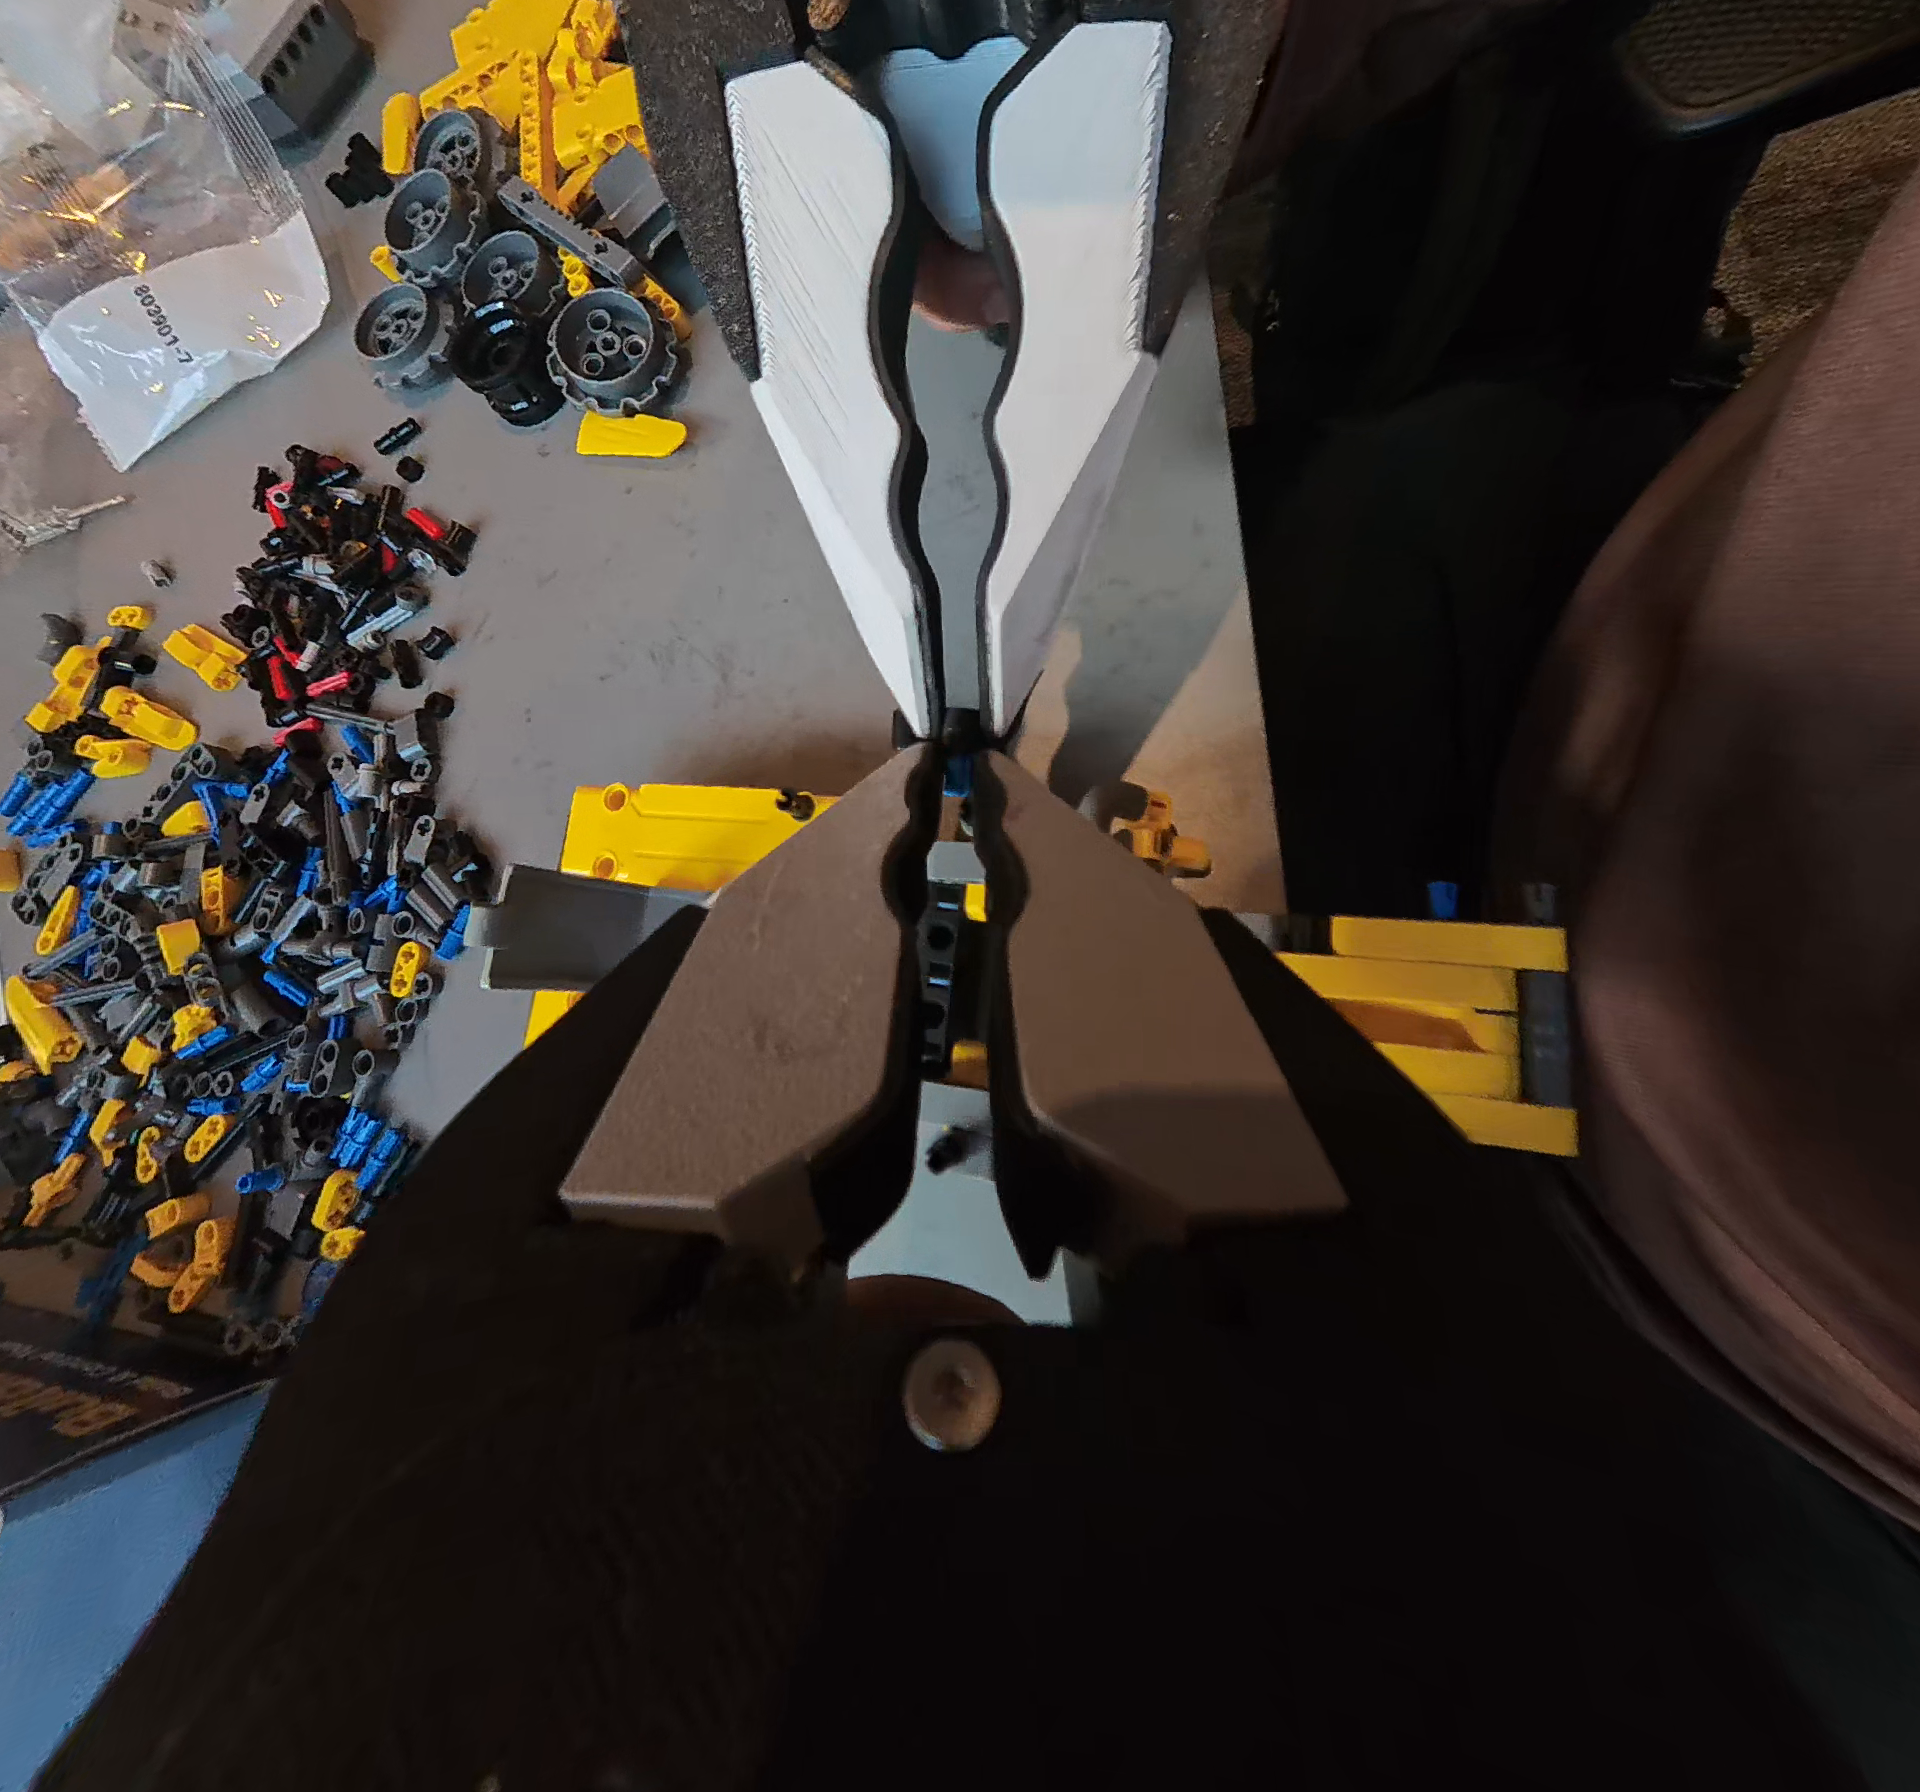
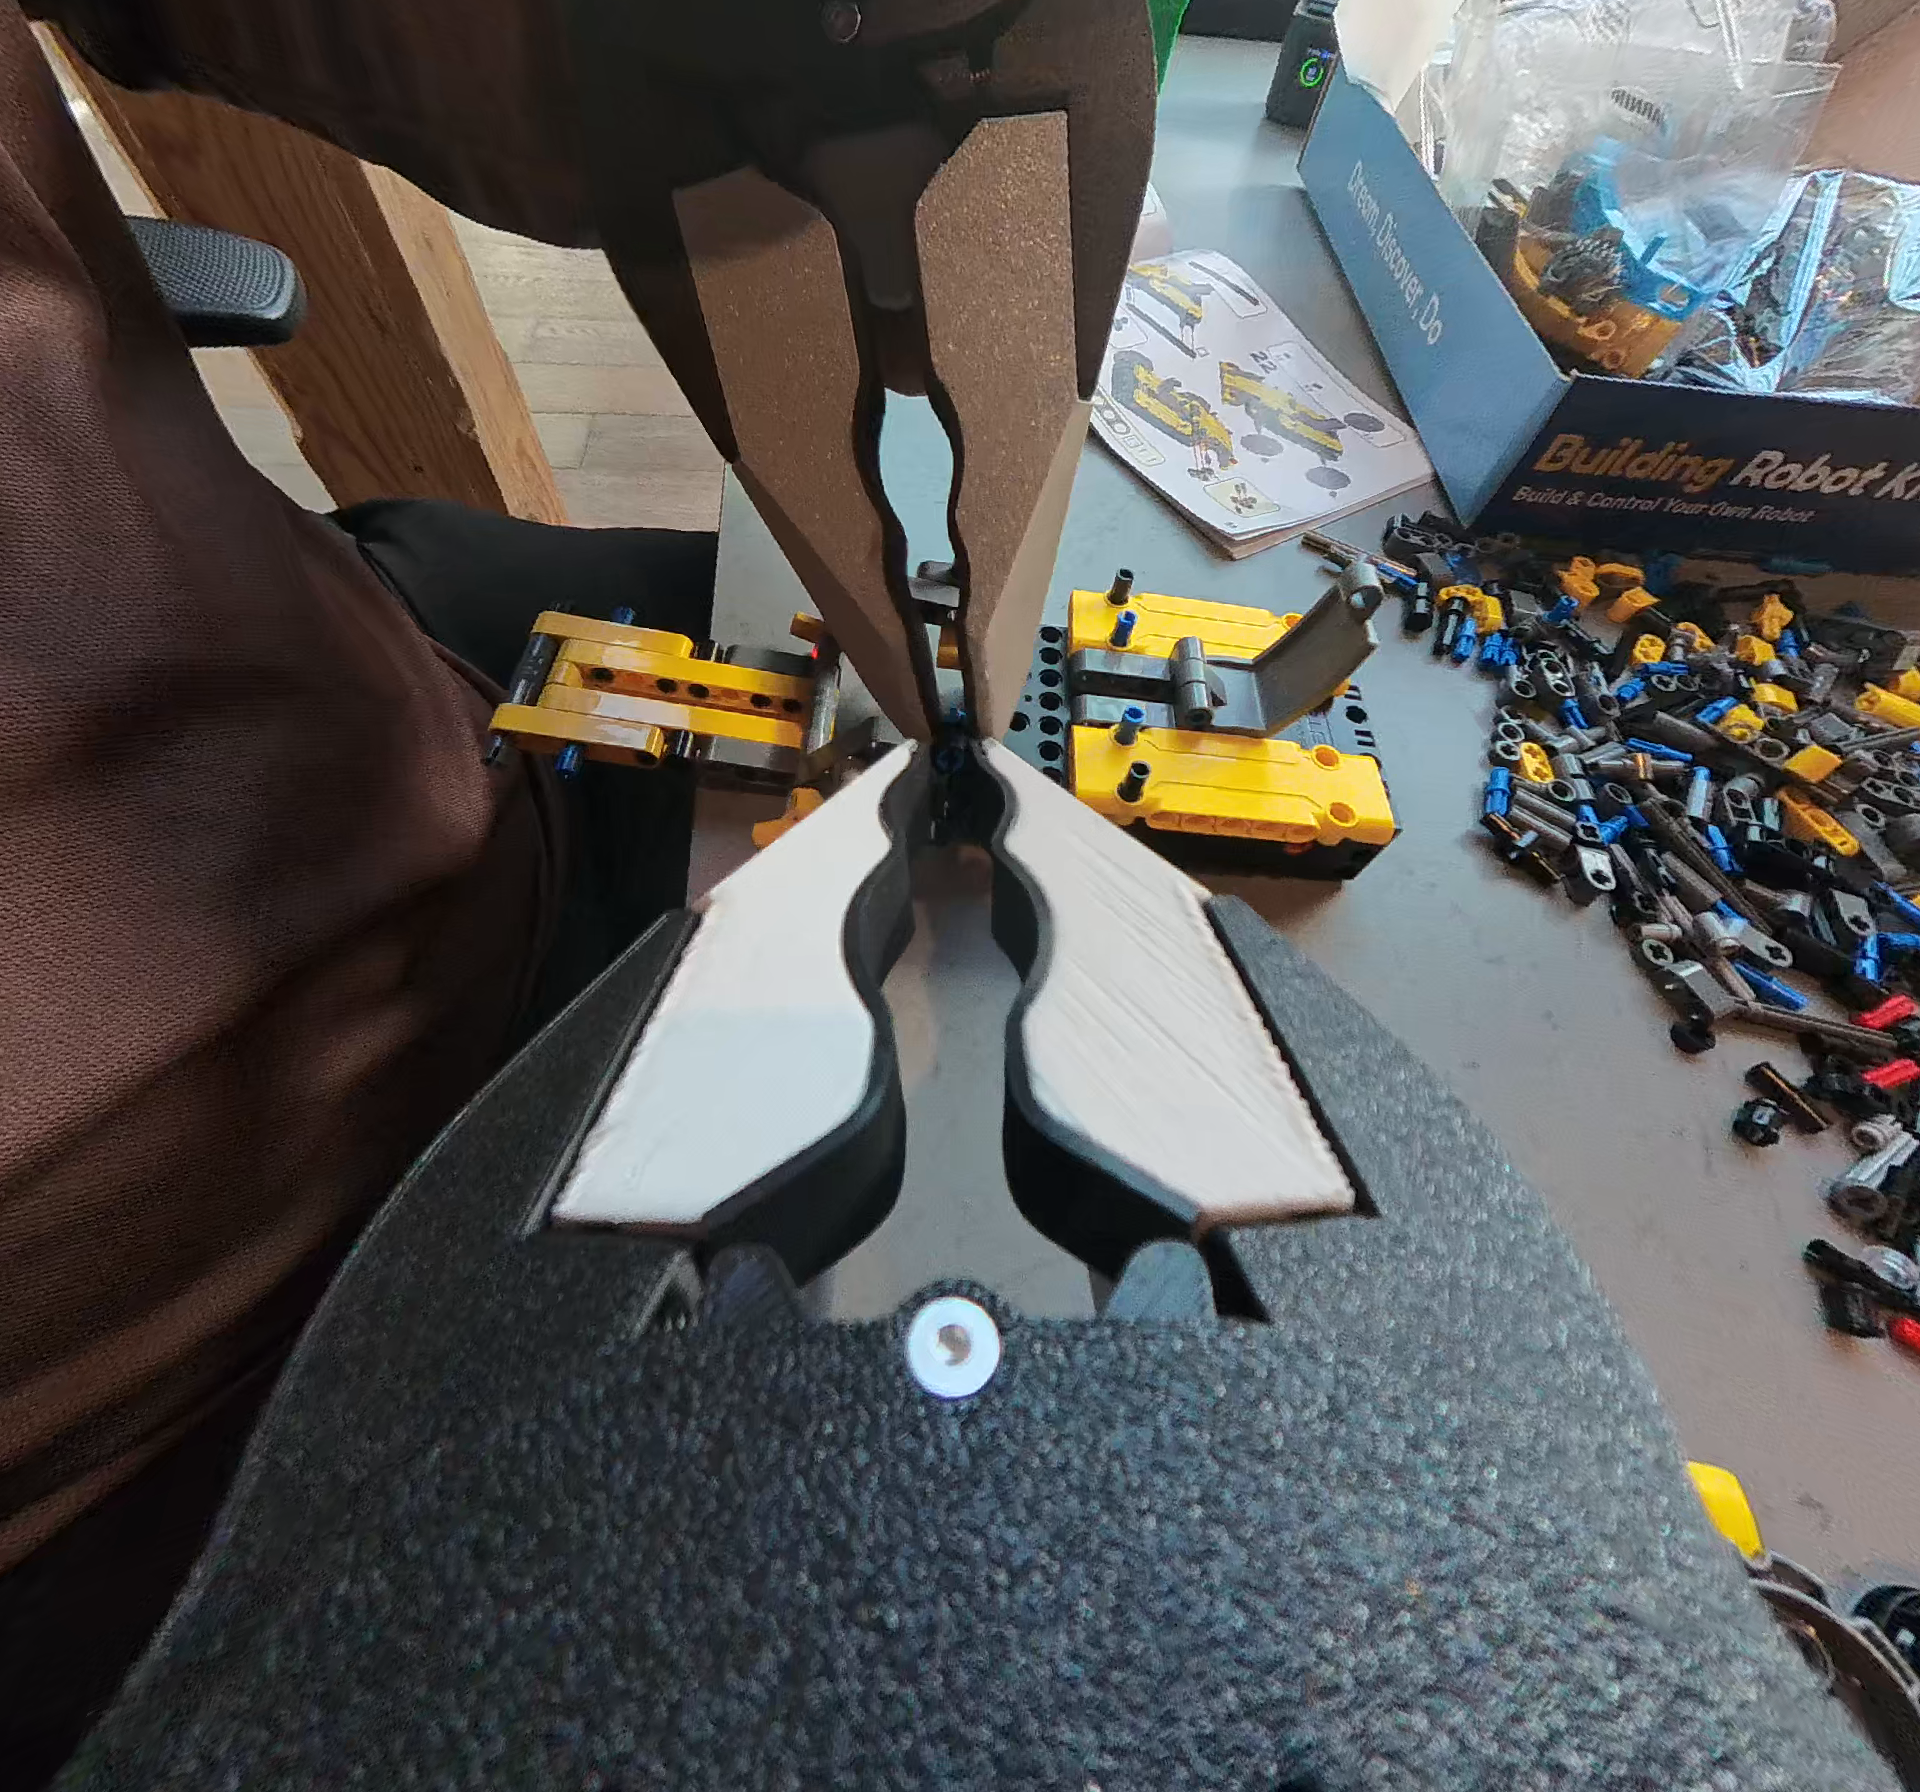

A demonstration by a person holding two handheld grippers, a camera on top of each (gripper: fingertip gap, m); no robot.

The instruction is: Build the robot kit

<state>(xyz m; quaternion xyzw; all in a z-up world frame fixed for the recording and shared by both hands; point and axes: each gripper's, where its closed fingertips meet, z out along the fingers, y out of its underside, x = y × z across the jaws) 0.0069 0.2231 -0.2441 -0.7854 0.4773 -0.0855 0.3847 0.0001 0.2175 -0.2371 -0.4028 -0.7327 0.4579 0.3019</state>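
Observation:
My left gripper [image 1: 956, 772], with dark brown fingers, and my right gripper [image 2: 951, 761], with white fingers, meet tip to tip above the grey table [image 1: 665, 599]. Both are shut on one small black-and-blue connector piece [image 1: 957, 753], which also shows in the right wrist view [image 2: 948, 786]. The blue pin end sits in the left gripper's tips and the black end in the right's. The right gripper [image 1: 956, 719] comes in from the top of the left wrist view, and the left gripper [image 2: 951, 719] does the same in the right wrist view. Most of the piece is hidden by the fingertips.
A yellow-and-black block assembly [image 2: 1226, 776] with a grey hinged flap lies just below the grippers. A second yellow beam assembly [image 2: 644, 703] lies at the table edge by a person's brown clothing [image 2: 208, 807]. Nearby are a pile of small parts [image 1: 229, 911], grey wheels [image 1: 499, 288], plastic bags [image 1: 135, 184], a blue box [image 2: 1455, 319] and an instruction booklet [image 2: 1247, 392]. Left and right tips are no more than a few centimetres apart.

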